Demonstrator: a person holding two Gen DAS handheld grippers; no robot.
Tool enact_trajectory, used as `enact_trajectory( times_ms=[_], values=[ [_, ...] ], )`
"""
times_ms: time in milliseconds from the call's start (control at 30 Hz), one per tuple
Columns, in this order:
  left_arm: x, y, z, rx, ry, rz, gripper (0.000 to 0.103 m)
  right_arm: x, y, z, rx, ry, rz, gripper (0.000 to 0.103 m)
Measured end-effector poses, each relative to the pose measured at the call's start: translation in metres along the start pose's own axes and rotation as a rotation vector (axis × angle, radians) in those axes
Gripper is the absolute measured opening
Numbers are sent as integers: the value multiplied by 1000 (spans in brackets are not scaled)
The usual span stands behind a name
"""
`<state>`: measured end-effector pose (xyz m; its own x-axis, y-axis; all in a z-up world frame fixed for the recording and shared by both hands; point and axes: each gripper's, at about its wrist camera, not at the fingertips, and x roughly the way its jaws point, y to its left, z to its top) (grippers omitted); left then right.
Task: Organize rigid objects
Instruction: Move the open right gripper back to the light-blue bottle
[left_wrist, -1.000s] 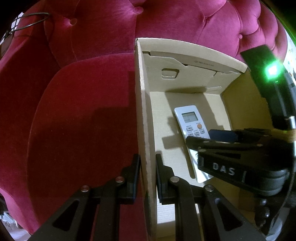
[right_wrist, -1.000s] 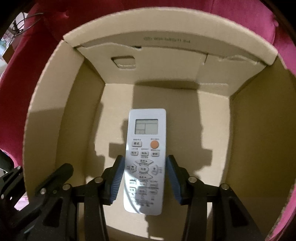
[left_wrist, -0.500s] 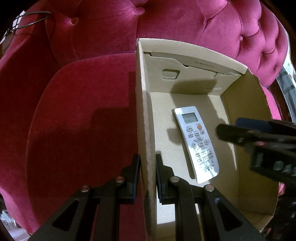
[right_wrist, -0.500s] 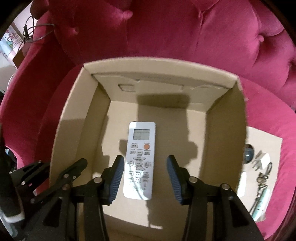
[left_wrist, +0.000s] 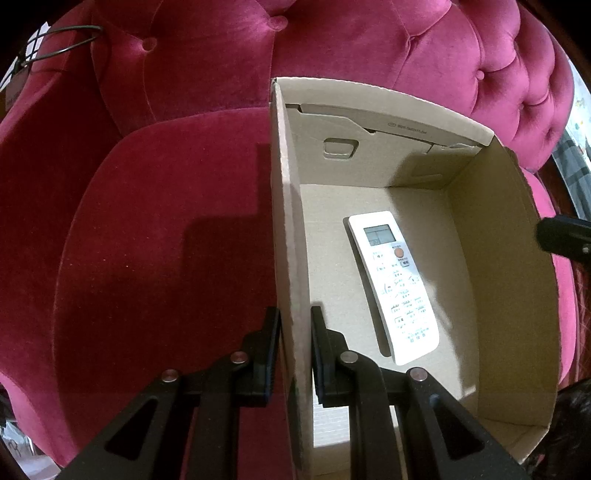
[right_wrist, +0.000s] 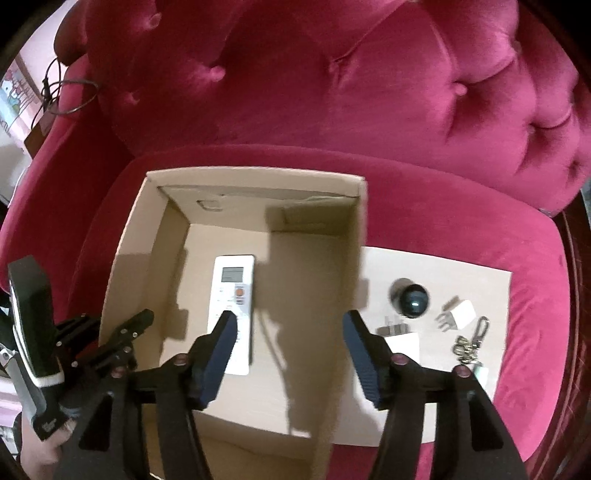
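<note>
A white remote control (left_wrist: 393, 286) (right_wrist: 233, 306) lies flat on the floor of an open cardboard box (left_wrist: 509, 266) (right_wrist: 255, 177) on a red velvet seat. My left gripper (left_wrist: 293, 354) (right_wrist: 137, 326) is shut on the box's left wall, one finger on each side. High above the box hangs my right gripper (right_wrist: 288, 343); its jaws are opening and nothing is between them. A piece of it shows at the right edge of the left wrist view (left_wrist: 565, 236).
Right of the box lies a flat cardboard sheet (right_wrist: 487, 291) with a dark round object (right_wrist: 413, 302), two white plug adapters (right_wrist: 460, 312) (right_wrist: 402, 339) and a key ring (right_wrist: 471, 343). The tufted red backrest (right_wrist: 369, 81) rises behind. A black cable (left_wrist: 70, 37) loops at the far left.
My right gripper let the remote go, rose out of the box and drew back to the right, and its jaws spread wider. The left gripper and the box stayed still.
</note>
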<state>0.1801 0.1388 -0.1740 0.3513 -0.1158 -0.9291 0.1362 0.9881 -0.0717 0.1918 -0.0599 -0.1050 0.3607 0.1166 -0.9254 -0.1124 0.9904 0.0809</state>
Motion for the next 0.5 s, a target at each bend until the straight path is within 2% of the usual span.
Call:
enact_trajectory(
  times_ms=[67,300,367,500],
  values=[
    [0,-1,0,1,1,-1,17,-7,-9,-2,11,-9,-9,78],
    [-1,-2,-1,4,0,5,17,-20,-43,-9,46,-25,-58,92],
    [-1,-3,0,4,0,5,17,-23,-53,-12,56,-35,-71,98],
    [-1,-3,0,6,0,8,17,-30,-74,-19,87,-50,-78,101]
  ],
)
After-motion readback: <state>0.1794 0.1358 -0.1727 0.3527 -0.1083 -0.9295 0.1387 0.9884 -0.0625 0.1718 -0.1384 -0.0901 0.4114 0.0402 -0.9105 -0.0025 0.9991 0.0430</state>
